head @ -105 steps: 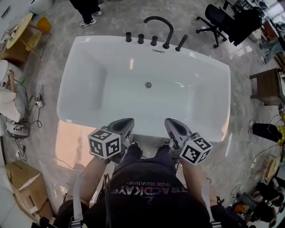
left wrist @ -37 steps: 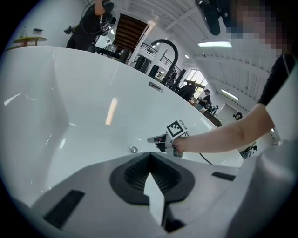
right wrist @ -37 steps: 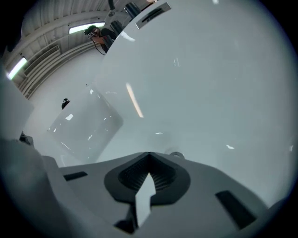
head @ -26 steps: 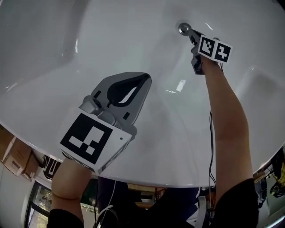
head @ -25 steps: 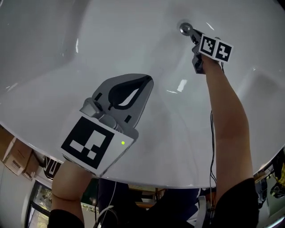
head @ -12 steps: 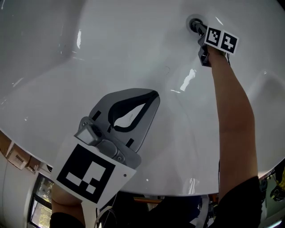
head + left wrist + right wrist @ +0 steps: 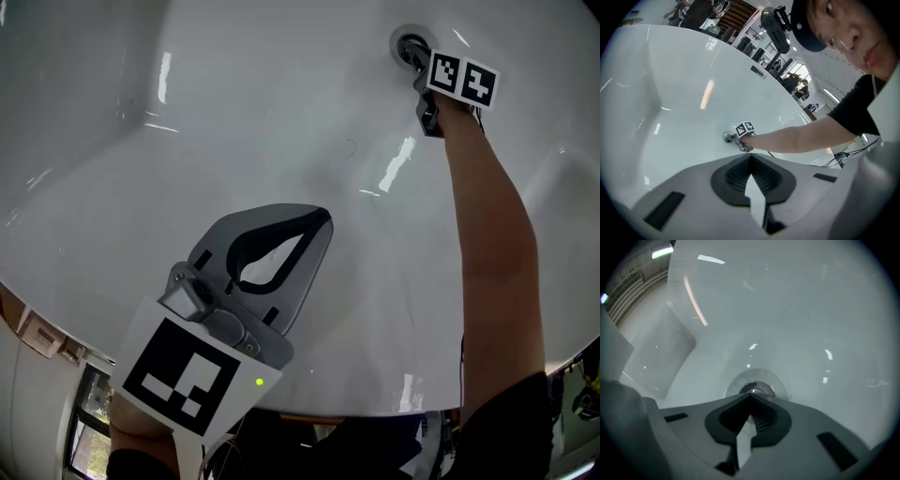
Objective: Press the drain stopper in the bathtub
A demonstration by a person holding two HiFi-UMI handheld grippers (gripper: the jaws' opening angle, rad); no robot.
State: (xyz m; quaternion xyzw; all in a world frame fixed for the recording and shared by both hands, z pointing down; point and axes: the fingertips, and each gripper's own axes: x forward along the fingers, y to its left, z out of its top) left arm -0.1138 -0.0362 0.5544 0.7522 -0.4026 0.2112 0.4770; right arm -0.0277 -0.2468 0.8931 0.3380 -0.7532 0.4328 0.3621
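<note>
The chrome drain stopper (image 7: 407,44) sits in the floor of the white bathtub (image 7: 234,122). My right gripper (image 7: 419,58) is shut, reaching deep into the tub on an outstretched arm. Its joined tips rest on the stopper's near edge. In the right gripper view the stopper (image 7: 756,390) lies right at the tips of the right gripper (image 7: 751,398), inside its chrome ring. My left gripper (image 7: 322,218) hovers shut and empty over the tub's near side. Seen from the left gripper (image 7: 751,158), the stopper (image 7: 727,137) is far ahead, with the right gripper's marker cube (image 7: 745,128) beside it.
The tub's sloped walls (image 7: 661,352) rise all round the drain. An overflow plate (image 7: 757,71) sits on the far wall. The person leans over the near rim (image 7: 375,398). Chairs and room clutter show beyond the far rim (image 7: 754,47).
A second ago the stopper stood as a bright dome just ahead of the right gripper's tips. The tips now sit on it, and it looks darker and lower in its ring. The left gripper stayed shut.
</note>
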